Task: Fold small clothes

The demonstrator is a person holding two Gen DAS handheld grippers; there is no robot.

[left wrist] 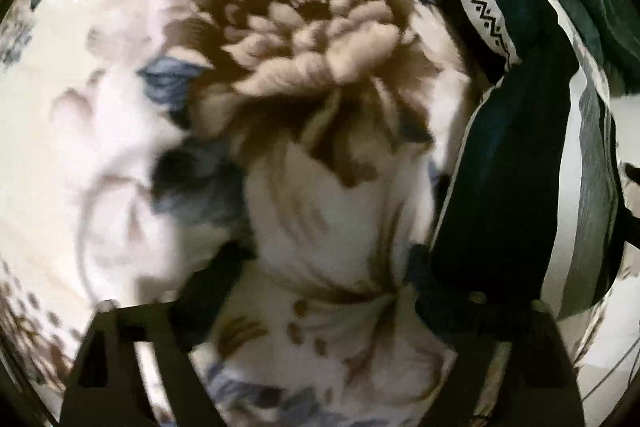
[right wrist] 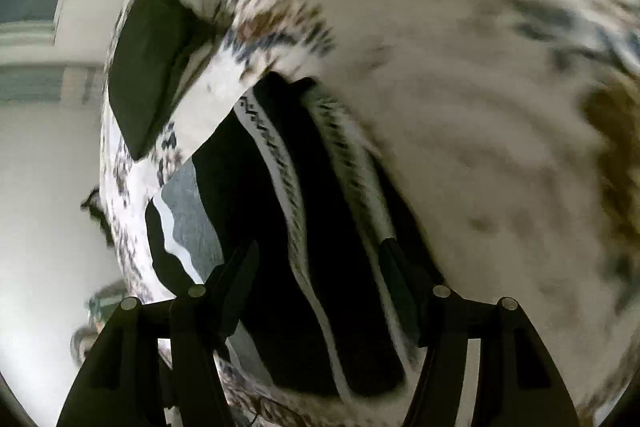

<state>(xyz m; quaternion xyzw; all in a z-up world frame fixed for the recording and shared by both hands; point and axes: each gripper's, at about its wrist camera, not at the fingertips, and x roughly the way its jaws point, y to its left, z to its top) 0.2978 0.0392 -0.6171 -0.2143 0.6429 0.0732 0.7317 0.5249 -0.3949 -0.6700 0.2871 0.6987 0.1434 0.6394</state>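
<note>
item: small dark garment [right wrist: 304, 227], teal-black knit with a white zigzag-patterned band [left wrist: 482, 13]; a grey and white striped part [left wrist: 588, 163] adjoins it.

location: lying on a floral bedspread [left wrist: 100, 99], cream with brown and blue blooms; in the left wrist view it sits at the right edge, in the right wrist view it runs straight out ahead between the fingers.

handling (judged): light, soft, limp; will sag and slide from a shallow pinch. the banded hem looks the firmest part, so a corner of that band is the best hold.

left hand-held gripper [left wrist: 332, 267]: fingers spread apart, only bedspread between them, nothing held; its right finger [left wrist: 432, 279] lies just beside the garment.

right hand-held gripper [right wrist: 316, 267]: fingers apart, straddling the garment's folded length; whether the pads touch cloth cannot be told, as blur hides it.

also present: a flat dark piece [right wrist: 148, 67] further off on the bedspread, kind unclear.
</note>
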